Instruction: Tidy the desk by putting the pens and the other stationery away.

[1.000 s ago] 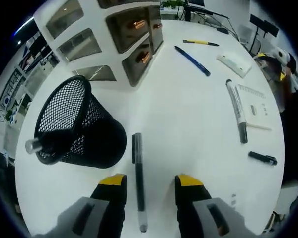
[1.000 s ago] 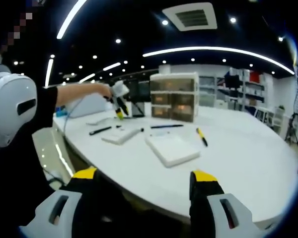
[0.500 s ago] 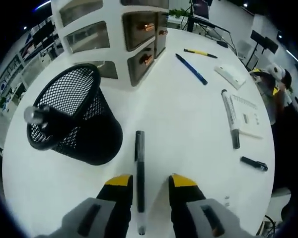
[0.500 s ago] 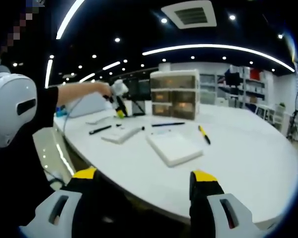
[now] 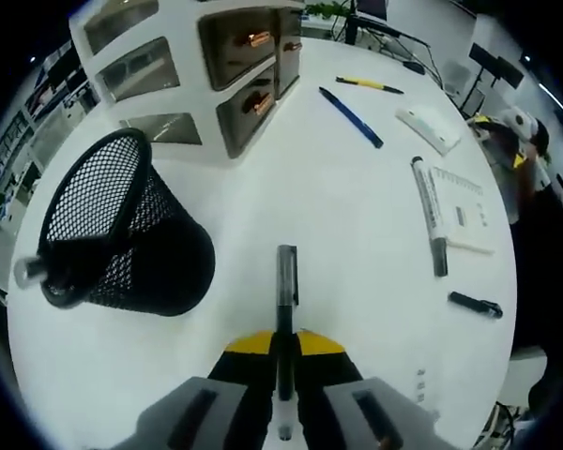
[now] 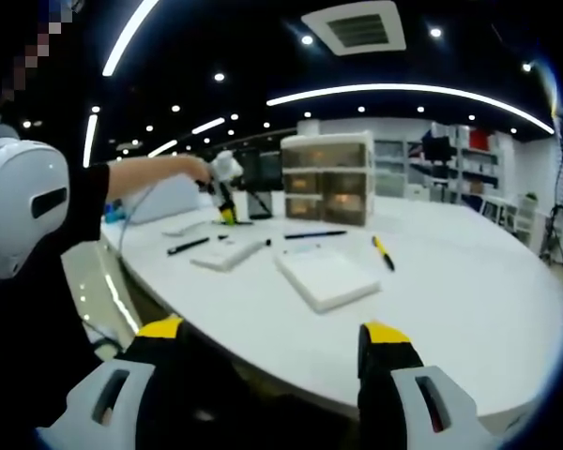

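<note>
My left gripper (image 5: 283, 345) is shut on a black pen (image 5: 286, 281) that points away from me over the white desk (image 5: 338, 216). Just to its left leans a black mesh pen cup (image 5: 122, 234) holding a grey-capped marker (image 5: 30, 272). Farther off lie a blue pen (image 5: 350, 117), a yellow pen (image 5: 368, 84), a white box (image 5: 430, 127), a long marker (image 5: 429, 211) beside a notepad (image 5: 467, 211), and a short black pen (image 5: 474, 303). My right gripper (image 6: 272, 342) is open, off the desk's near edge, holding nothing. In the right gripper view a person's hand holds the left gripper (image 6: 227, 214) far across the desk.
A white drawer unit (image 5: 197, 56) stands behind the cup. In the right gripper view the white box (image 6: 327, 278), yellow pen (image 6: 382, 253), blue pen (image 6: 314, 235), notepad (image 6: 227, 255) and drawer unit (image 6: 327, 178) lie ahead. A person's dark sleeve (image 6: 66, 225) is at the left.
My left gripper's jaws have closed from wide apart onto the black pen lying between them. The right gripper has stayed open and still.
</note>
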A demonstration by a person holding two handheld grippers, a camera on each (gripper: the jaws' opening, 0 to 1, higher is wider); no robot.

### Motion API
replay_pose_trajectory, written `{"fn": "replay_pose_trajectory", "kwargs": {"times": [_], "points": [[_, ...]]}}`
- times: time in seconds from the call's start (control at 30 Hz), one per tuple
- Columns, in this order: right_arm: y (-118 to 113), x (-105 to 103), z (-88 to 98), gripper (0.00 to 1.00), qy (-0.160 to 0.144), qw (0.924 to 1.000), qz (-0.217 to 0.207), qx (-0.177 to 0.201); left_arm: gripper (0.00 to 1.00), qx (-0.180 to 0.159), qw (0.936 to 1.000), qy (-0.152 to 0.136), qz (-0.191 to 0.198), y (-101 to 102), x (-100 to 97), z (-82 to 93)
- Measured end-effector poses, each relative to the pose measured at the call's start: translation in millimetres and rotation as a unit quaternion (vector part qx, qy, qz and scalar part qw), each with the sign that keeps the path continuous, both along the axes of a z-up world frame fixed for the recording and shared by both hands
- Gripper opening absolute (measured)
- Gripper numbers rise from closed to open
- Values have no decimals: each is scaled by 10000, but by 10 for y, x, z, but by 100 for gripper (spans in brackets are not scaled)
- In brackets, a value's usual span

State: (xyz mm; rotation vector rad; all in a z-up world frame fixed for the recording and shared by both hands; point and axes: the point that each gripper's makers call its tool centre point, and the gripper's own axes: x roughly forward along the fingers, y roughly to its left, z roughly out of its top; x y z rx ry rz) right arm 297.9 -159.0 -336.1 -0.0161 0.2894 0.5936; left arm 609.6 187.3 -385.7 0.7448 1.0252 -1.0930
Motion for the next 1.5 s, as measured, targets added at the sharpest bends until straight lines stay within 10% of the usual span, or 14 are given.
{"fn": "replay_pose_trajectory", "kwargs": {"times": [0.4, 0.87, 1.5], "points": [[-8, -6, 17, 70, -31, 10000, -2, 59, 7, -48, 9990, -409, -164, -38, 5, 17], [114, -65, 99, 70, -156, 9997, 138, 144, 6, -910, 9875, -1268, -241, -258, -175, 390], [281, -221, 244, 70, -411, 9981, 442, 152, 6, -3008, 9093, -2769, 769, -391, -233, 1258]]}}
